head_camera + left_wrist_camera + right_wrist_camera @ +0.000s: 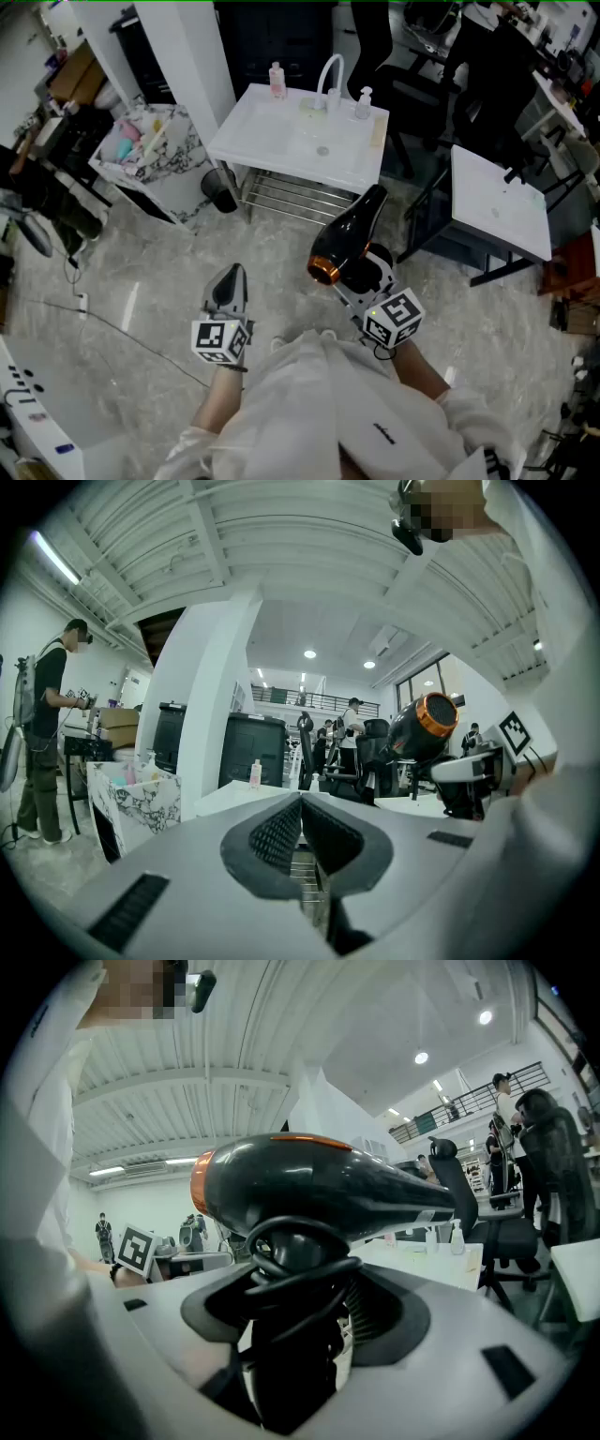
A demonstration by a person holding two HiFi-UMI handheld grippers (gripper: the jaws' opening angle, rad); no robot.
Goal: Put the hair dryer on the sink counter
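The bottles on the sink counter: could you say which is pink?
The bottle left of the faucet; the pump bottle to its right is clear.

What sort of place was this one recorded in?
Probably an open lab or office hall with a mock bathroom corner: a freestanding white sink stands among office chairs and a white table, and other people stand in the background.
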